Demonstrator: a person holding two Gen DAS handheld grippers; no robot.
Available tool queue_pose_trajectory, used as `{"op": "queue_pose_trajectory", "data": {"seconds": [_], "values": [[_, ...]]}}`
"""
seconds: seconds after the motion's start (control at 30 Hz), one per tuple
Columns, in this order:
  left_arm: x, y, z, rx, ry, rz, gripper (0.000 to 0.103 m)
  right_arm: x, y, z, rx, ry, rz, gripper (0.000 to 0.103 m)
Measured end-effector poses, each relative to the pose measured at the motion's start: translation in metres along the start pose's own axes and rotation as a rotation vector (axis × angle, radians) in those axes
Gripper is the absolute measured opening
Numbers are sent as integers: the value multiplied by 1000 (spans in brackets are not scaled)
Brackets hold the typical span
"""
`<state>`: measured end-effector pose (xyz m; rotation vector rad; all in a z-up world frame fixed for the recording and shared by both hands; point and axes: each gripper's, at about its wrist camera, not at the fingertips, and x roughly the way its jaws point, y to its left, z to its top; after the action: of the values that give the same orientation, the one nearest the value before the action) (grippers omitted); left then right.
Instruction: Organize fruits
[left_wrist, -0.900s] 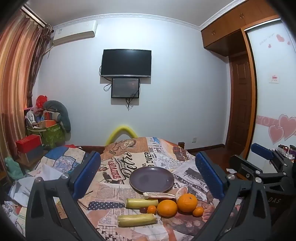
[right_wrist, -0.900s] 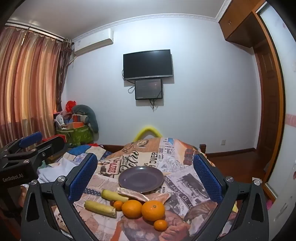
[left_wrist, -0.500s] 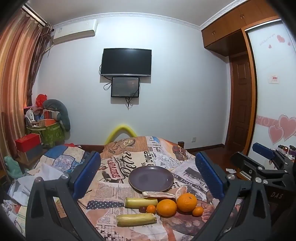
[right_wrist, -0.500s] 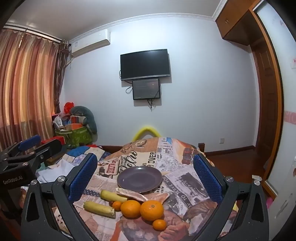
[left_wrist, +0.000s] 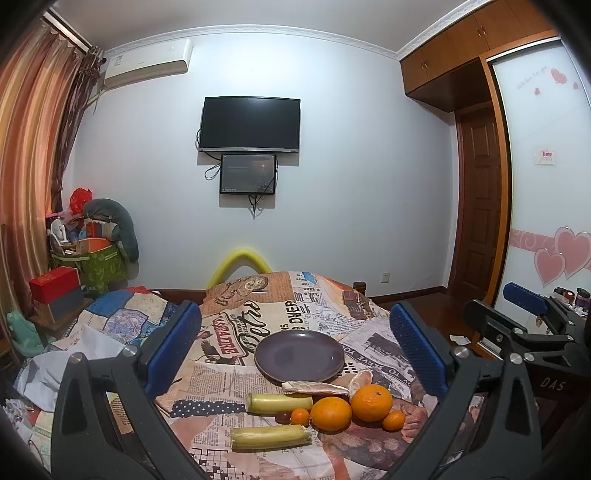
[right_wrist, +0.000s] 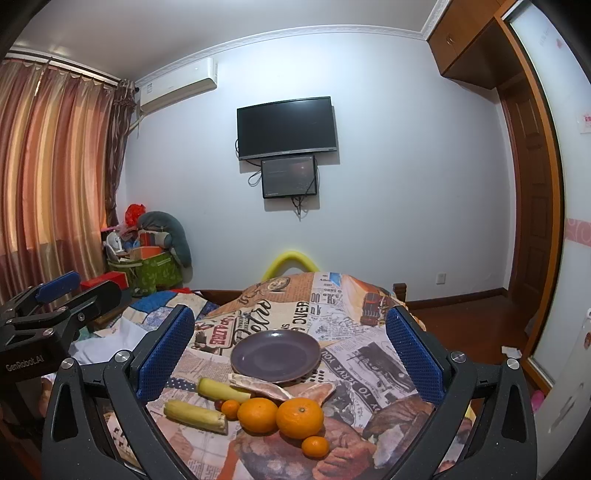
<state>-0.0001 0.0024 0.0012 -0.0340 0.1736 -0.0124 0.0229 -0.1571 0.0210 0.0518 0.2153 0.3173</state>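
Observation:
An empty dark purple plate (left_wrist: 300, 354) (right_wrist: 275, 355) rests on a newspaper-print cloth (left_wrist: 266, 317). In front of it lie two big oranges (left_wrist: 371, 402) (right_wrist: 300, 417), two small tangerines (left_wrist: 393, 421) (right_wrist: 315, 446), two pale yellow banana-like pieces (left_wrist: 271, 437) (right_wrist: 195, 416), a small dark fruit (left_wrist: 283, 417) and strips of peel (left_wrist: 316, 387) (right_wrist: 258, 386). My left gripper (left_wrist: 295, 350) and right gripper (right_wrist: 290, 350) both hover wide open, short of the fruit, with nothing between their blue pads. Each gripper shows at the edge of the other's view.
Rumpled bedding and white paper (left_wrist: 74, 350) lie left of the cloth. A green box of clutter (left_wrist: 92, 258) and a red box (left_wrist: 55, 284) stand in the far left corner. A wooden door (left_wrist: 476, 206) and wardrobe are on the right.
Both views have shifted only slightly; the right gripper's view has drifted a little rightward. Nothing on the cloth has moved, and both grippers stay open.

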Motion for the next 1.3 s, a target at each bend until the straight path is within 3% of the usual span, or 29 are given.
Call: {"op": "queue_pose_trajectory", "data": {"seconds": [1.3], "values": [[0,1,-1,-6,-1,-1,103,1,8,-3,-18,-5,-1,103]]}}
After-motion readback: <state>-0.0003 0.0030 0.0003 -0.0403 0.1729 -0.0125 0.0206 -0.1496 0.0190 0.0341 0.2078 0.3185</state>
